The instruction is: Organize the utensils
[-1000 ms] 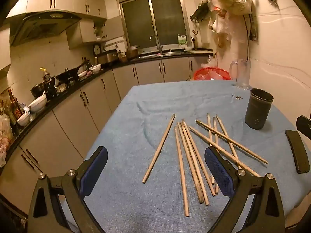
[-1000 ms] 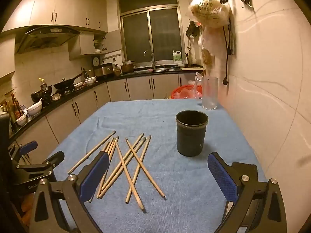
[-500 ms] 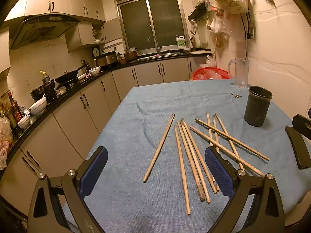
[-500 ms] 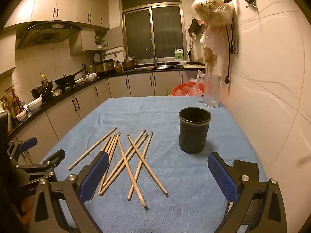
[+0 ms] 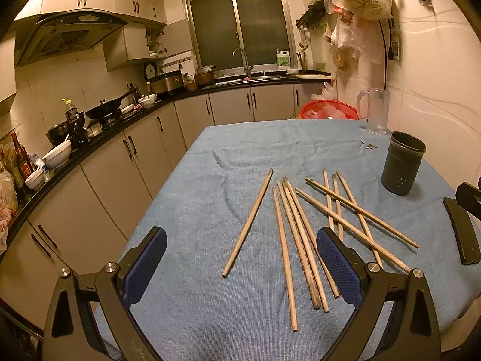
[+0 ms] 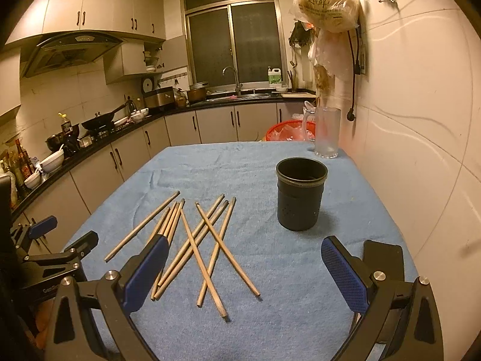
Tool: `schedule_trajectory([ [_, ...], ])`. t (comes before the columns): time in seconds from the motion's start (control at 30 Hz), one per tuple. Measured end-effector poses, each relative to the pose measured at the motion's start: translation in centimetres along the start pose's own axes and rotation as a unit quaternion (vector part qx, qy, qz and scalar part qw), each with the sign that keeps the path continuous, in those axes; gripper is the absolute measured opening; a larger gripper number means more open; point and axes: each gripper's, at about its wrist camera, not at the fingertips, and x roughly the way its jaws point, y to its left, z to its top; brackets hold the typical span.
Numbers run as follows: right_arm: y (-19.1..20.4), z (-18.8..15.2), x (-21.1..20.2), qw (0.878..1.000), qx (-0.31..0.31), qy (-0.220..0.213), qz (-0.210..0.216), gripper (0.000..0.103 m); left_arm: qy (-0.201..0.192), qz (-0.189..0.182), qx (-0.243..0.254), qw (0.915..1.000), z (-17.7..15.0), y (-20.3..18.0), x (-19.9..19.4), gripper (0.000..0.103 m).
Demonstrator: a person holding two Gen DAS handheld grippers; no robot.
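My left gripper (image 5: 240, 263) wide open, nothing between pads (image 5: 338, 266), hovering over near edge of table (image 5: 192, 325). I see chopsticks (image 5: 296, 234) scattered on blue cloth (image 5: 249, 144), mid-table toward right edge: one lone stick (image 5: 249, 224) lying apart on left, tight bundle beside it, crossed ones at right. Black cup (image 5: 402, 167) upright near right edge, apart from sticks. Glass mug (image 5: 375, 111) at far right corner. My right gripper (image 5: 464, 222) partly visible at right edge.
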Motion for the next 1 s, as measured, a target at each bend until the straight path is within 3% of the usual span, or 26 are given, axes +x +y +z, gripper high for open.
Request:
schedule_trajectory([
  [0.73, 0.4, -0.2, 0.7, 1.0, -0.008, 0.011, 0.011, 0.102, 0.004, 0.004, -0.001, 1.0, -0.3, 0.3, 0.6, 0.1],
  [1.0, 1.1, 0.0, 1.7, 0.999, -0.023, 0.028, 0.033, 0.102, 0.033, -0.006, -0.002, 0.9994, -0.7, 0.6, 2.0, 0.1],
])
